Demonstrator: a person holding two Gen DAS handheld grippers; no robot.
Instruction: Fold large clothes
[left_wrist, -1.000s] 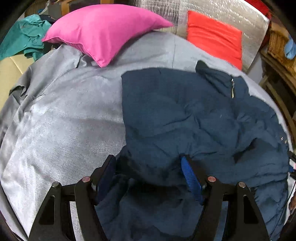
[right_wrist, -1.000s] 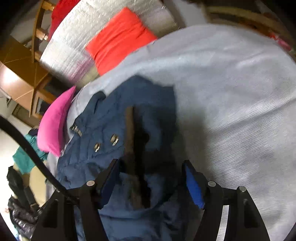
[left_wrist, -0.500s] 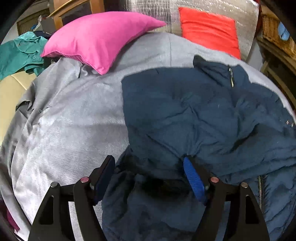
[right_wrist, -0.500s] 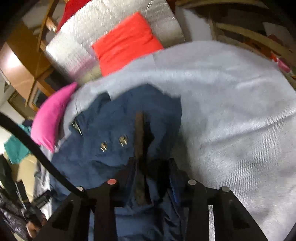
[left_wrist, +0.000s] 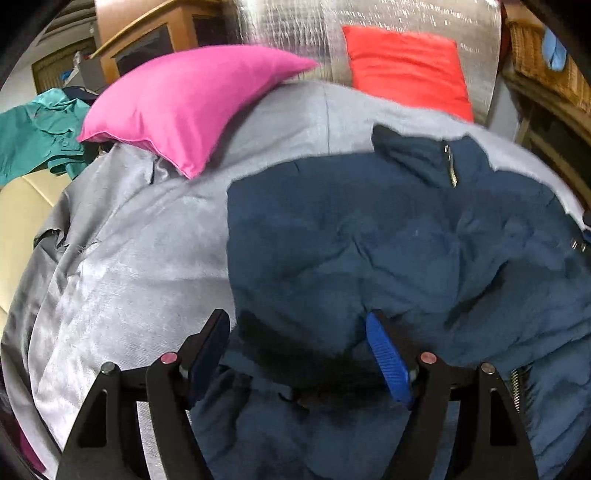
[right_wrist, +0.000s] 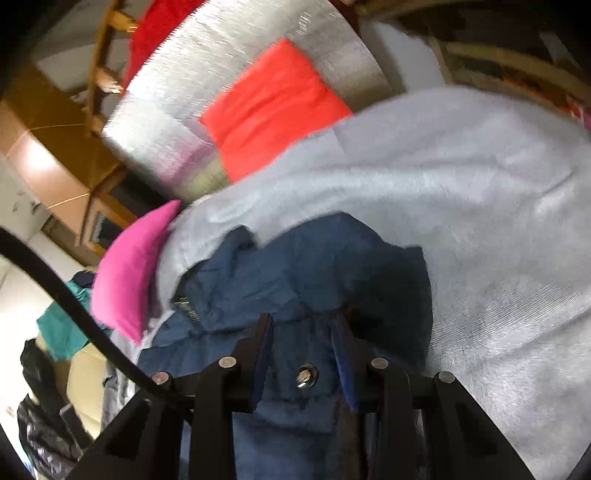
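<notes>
A dark blue padded jacket lies rumpled on a grey cover. My left gripper stands open and wide over the jacket's near left part. A puffy fold sits between its fingers, the left one at the jacket's edge. In the right wrist view the jacket bunches up toward the camera. My right gripper is closing on the jacket's front edge. Fabric with a metal snap fills the gap between its pads.
A pink pillow and a red pillow rest at the far end against a silver padded back. A teal garment lies off to the left, and a wicker basket stands at the right. Bare grey cover stretches right of the jacket.
The right gripper's jaws have narrowed onto the jacket's front edge and lifted it, so the fabric bunches toward the camera. The left gripper has shifted slightly, jaws still wide.
</notes>
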